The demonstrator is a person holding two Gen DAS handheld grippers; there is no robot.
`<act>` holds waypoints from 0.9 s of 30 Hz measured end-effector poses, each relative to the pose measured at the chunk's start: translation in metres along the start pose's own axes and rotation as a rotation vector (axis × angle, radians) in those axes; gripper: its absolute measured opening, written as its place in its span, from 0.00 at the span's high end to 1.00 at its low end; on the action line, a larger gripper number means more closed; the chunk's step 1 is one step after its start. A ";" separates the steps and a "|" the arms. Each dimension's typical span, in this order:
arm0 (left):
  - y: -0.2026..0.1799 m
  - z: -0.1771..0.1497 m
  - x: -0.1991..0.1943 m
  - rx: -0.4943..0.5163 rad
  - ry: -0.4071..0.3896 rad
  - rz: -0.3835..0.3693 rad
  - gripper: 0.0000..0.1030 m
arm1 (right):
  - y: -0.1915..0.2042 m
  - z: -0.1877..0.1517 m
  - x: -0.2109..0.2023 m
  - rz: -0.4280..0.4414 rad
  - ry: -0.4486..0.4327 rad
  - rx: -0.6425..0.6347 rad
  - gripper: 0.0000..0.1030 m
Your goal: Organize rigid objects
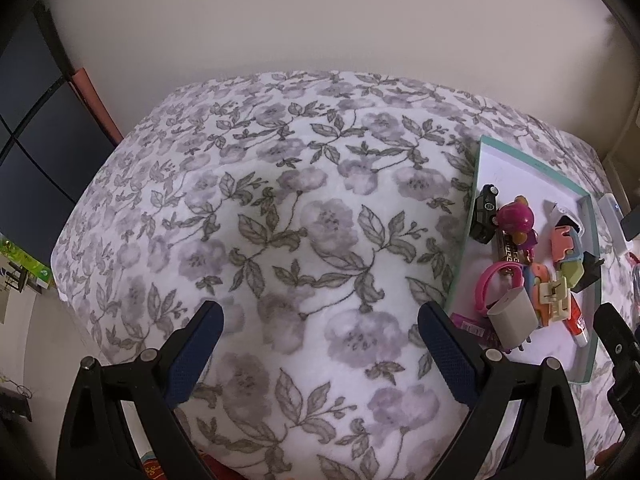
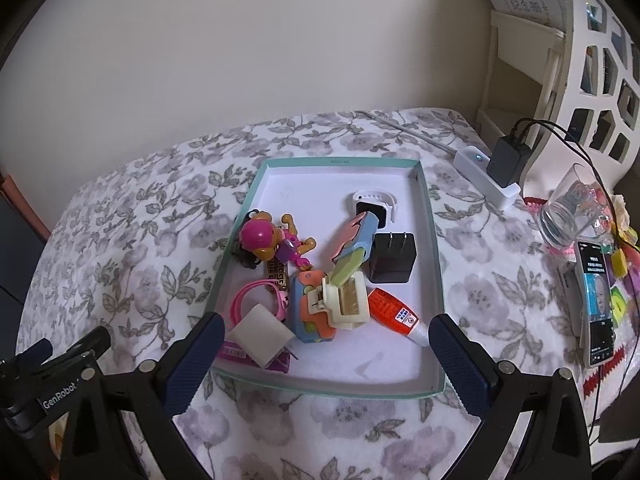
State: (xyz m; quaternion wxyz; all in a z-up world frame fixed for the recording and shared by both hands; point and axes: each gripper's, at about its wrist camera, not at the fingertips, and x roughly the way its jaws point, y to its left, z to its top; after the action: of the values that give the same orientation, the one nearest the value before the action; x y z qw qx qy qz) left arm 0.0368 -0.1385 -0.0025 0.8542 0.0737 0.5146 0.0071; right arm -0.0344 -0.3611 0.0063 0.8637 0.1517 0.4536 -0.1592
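A shallow teal-rimmed cardboard tray (image 2: pixel 425 184) lies on the floral-print fleece blanket (image 2: pixel 132 240), toward its right side. Inside, along the tray's left wall, a pink-helmeted toy figure (image 2: pixel 264 240) lies against a small black toy car (image 1: pixel 485 212). Nearer the front sit a pink silicone wristband (image 2: pixel 256 296) and, before it, a white cube charger (image 2: pixel 264 334). In the middle, a cream plastic hair claw (image 2: pixel 346 300) rests on an orange-and-blue toy (image 2: pixel 310 320), with a black wall plug (image 2: pixel 392 258) behind and to the right, and an orange glue tube (image 2: pixel 396 314) to the right of the claw. Right of the tray, on the blanket, stand a white power strip (image 2: pixel 486 178), a clear drinking glass (image 2: pixel 568 212) and a smartphone (image 2: pixel 598 304).
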 end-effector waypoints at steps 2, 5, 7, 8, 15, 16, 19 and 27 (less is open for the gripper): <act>0.001 -0.002 -0.004 0.003 -0.014 0.001 0.05 | 0.000 -0.001 -0.003 0.001 -0.004 0.002 0.00; 0.004 -0.004 -0.008 0.003 -0.025 -0.002 0.05 | 0.000 -0.003 -0.006 0.000 -0.006 0.004 0.00; 0.005 -0.004 -0.011 0.004 -0.036 0.008 0.05 | -0.001 -0.004 -0.008 -0.002 -0.007 0.006 0.00; 0.005 -0.005 -0.013 0.005 -0.042 0.014 0.05 | -0.001 -0.005 -0.008 -0.003 -0.006 0.007 0.00; 0.008 -0.009 -0.020 0.009 -0.062 0.003 0.05 | -0.005 -0.009 -0.013 -0.005 -0.007 0.015 0.00; 0.009 -0.009 -0.020 0.007 -0.062 0.001 0.05 | -0.005 -0.010 -0.013 -0.007 -0.006 0.016 0.00; 0.011 -0.009 -0.022 -0.001 -0.069 0.002 0.05 | -0.006 -0.011 -0.015 -0.012 -0.005 0.018 0.00; 0.012 -0.008 -0.023 -0.008 -0.078 -0.004 0.05 | -0.005 -0.010 -0.018 -0.013 -0.019 0.014 0.00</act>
State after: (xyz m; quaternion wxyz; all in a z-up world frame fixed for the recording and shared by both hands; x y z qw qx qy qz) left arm 0.0195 -0.1280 0.0153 0.8739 0.0694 0.4812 0.0049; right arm -0.0534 -0.3589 0.0159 0.8657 0.1531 0.4455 -0.1693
